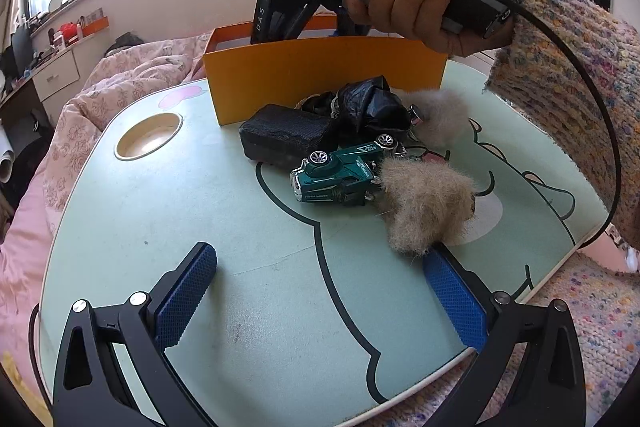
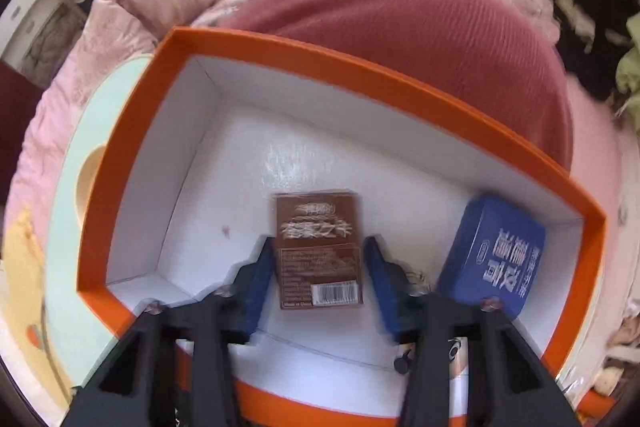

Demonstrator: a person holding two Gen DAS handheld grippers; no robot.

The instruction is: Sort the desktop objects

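Both tongs share one build — black plastic arms with triangular cut-outs, silver screw heads at the joints, and blue pads with a fine cross-hatched grip. The left tongs (image 1: 320, 301) show this plainly. The right tongs (image 2: 320, 283) carry a grey-and-black handle, white "DAS" lettering on the body and a thin black cable (image 1: 560, 39). The right hand (image 1: 420, 7) emerges from a fuzzy knit sleeve (image 1: 560, 99) — pale pink, flecked with many colours.

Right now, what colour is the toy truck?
Dark green toy truck, seen best in the left wrist view.
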